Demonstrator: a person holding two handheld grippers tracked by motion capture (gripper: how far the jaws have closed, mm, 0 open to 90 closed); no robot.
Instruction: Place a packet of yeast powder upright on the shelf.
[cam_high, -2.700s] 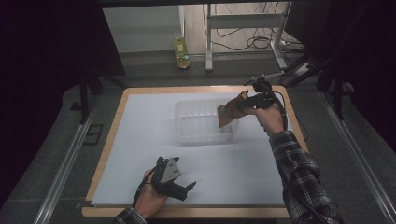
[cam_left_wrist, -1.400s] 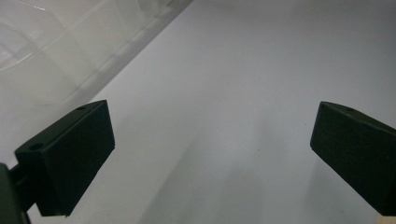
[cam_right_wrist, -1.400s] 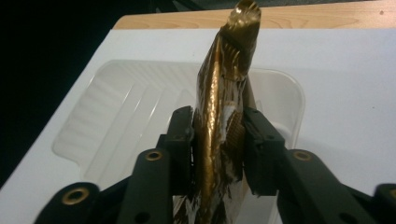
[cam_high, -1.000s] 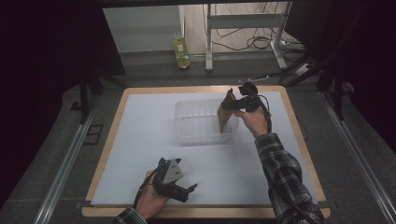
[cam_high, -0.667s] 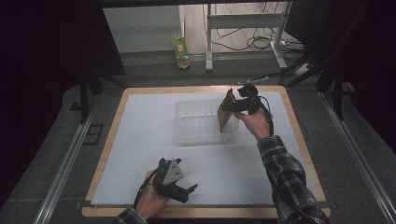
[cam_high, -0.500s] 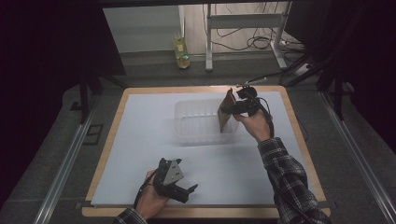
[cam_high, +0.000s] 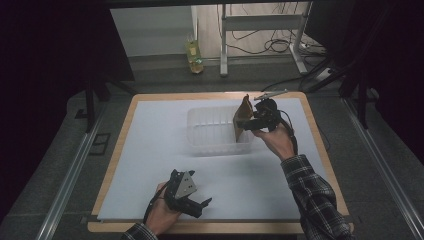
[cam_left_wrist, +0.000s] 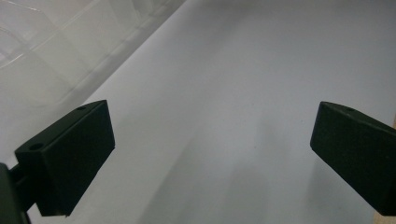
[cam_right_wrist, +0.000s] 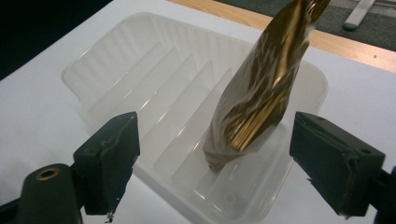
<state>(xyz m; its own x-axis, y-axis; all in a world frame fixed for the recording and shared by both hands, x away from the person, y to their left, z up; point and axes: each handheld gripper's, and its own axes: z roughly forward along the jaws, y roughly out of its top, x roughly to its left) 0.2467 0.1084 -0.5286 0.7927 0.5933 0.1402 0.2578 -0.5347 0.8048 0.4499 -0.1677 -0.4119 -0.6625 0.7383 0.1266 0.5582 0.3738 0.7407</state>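
Your right gripper (cam_high: 251, 121) sat in the upper right of the high view, at the right end of the clear tray (cam_high: 212, 131), and in its own view its jaws stood wide apart around nothing. Between them in that view, but not touched by either, the gold pouch (cam_right_wrist: 261, 88) stood on end in the tray (cam_right_wrist: 154, 93), its lower corner down in one of the ribbed grooves near the bottom of the frame and its top leaning toward the upper right. From above, the pouch (cam_high: 242, 118) rose at the tray's right end, just left of your right gripper; whether it leaned on the tray wall could not be told. Your right hand (cam_high: 276, 141) came in from the lower right with a plaid sleeve (cam_high: 314, 197) behind it. Your left gripper (cam_high: 192, 202) lay low at the bottom centre of the high view on the white sheet (cam_high: 150, 150), well apart from the tray, and its jaws were also spread wide and empty; its own view looked across bare sheet with the tray's edge (cam_left_wrist: 70, 51) in the upper left corner. The sheet covered a wooden table (cam_high: 116, 165).
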